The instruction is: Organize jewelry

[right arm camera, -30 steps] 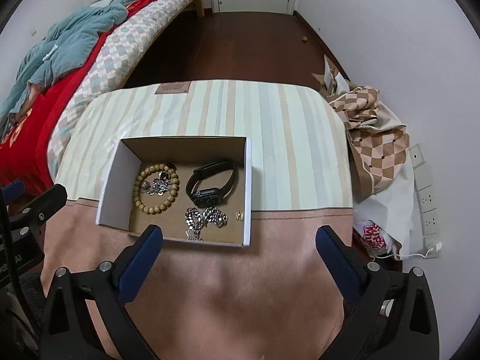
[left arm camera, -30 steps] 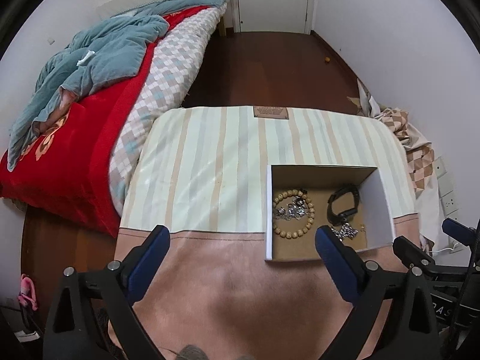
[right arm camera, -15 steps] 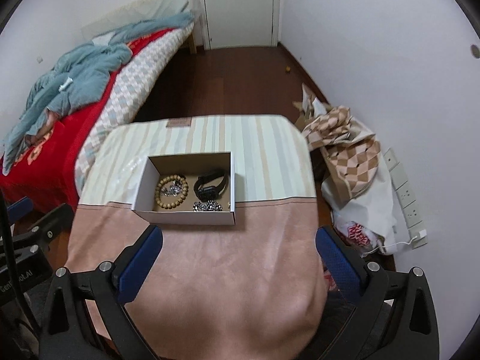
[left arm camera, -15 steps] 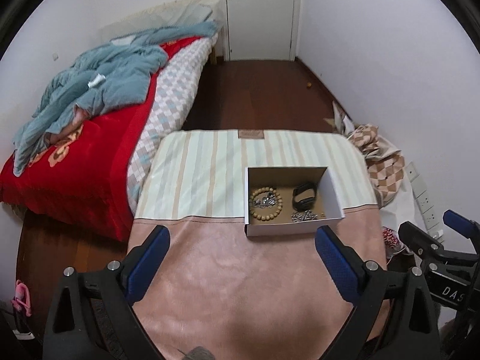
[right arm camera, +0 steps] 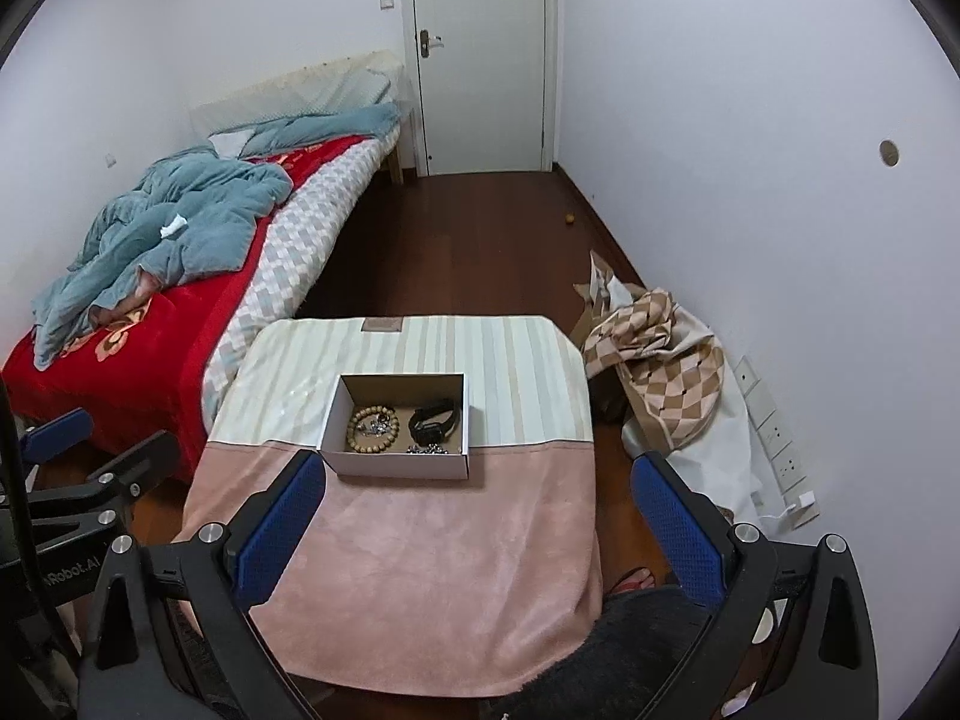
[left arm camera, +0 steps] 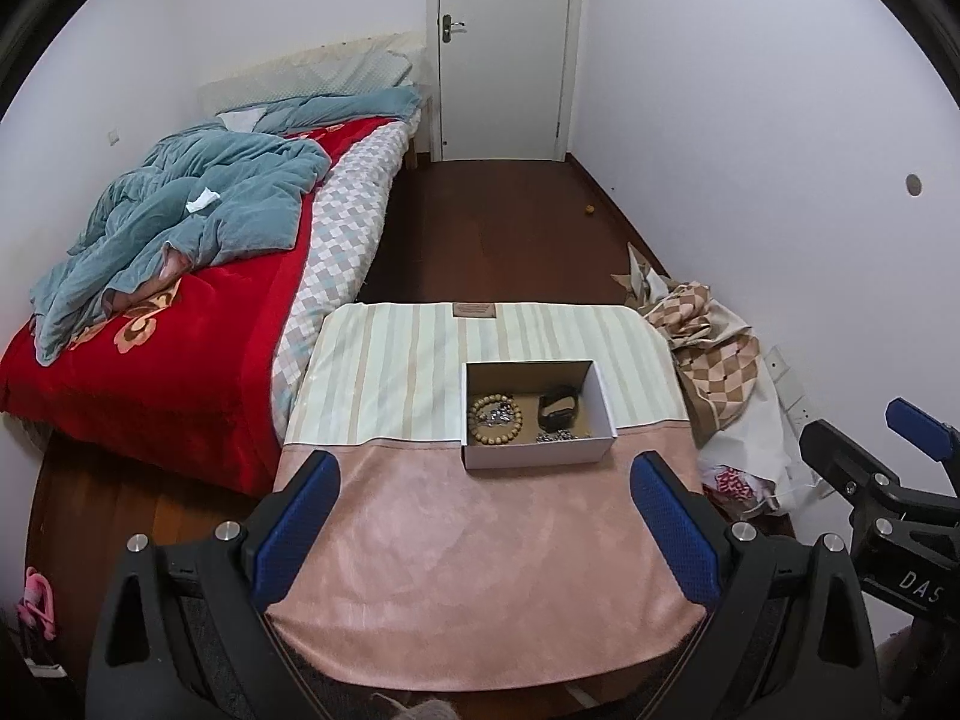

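A white cardboard box (left arm camera: 537, 457) (right arm camera: 396, 463) sits on a small table covered with a striped and pink cloth (left arm camera: 468, 570) (right arm camera: 432, 564). Inside lie a wooden bead bracelet (left arm camera: 495, 419) (right arm camera: 372, 421), a black watch band (left arm camera: 559, 409) (right arm camera: 433, 420) and a silver chain (left arm camera: 555, 435) (right arm camera: 427, 450). My left gripper (left arm camera: 486, 525) hangs open, high above the table's near edge, holding nothing. My right gripper (right arm camera: 480, 522) is open too, well back from the box and holding nothing. In the left wrist view, the right gripper's side (left arm camera: 888, 480) shows at the right edge.
A bed with a red blanket (left arm camera: 162, 354) and a blue quilt (left arm camera: 198, 222) stands left of the table. Checked cloth and bags (left arm camera: 714, 354) (right arm camera: 660, 360) lie right of it by the wall. Dark wooden floor (left arm camera: 498, 240) leads to a white door (left arm camera: 501, 48).
Both grippers have pulled up and back from the box, so the table looks smaller and the whole room shows. Both stayed open. The jewelry in the box has not moved.
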The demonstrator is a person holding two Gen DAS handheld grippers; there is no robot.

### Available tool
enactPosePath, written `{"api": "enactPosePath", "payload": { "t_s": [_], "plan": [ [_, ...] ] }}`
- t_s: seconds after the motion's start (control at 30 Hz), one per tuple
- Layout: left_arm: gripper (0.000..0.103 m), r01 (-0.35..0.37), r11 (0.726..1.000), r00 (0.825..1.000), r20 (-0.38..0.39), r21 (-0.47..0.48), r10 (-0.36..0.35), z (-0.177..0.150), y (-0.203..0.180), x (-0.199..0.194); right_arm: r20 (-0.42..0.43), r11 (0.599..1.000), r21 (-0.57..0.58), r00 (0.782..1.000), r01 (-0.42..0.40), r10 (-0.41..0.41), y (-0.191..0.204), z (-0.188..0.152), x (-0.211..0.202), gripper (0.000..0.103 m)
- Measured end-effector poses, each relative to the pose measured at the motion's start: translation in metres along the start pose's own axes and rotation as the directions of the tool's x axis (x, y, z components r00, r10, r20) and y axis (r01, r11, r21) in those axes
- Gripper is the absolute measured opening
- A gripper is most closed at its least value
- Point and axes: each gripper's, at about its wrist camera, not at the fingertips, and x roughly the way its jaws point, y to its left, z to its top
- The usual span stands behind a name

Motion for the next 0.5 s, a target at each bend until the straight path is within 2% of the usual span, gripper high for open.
{"api": "enactPosePath", "payload": {
  "t_s": [0.27,0.5],
  "plan": [
    [0.099,-0.011,1.0,1.0,0.003,-0.014,0.011,0.001,0.0,-0.019,0.003,1.0,-0.005,1.0,-0.015,0.015,-0.002,0.001,-0.031,0.103],
    [0.099,-0.033,0.999,0.999,-0.005,-0.024,0.033,0.009,0.001,-0.01,-0.015,1.0,-0.009,1.0,-0.003,0.002,-0.002,0.009,-0.019,0.103]
  ]
}}
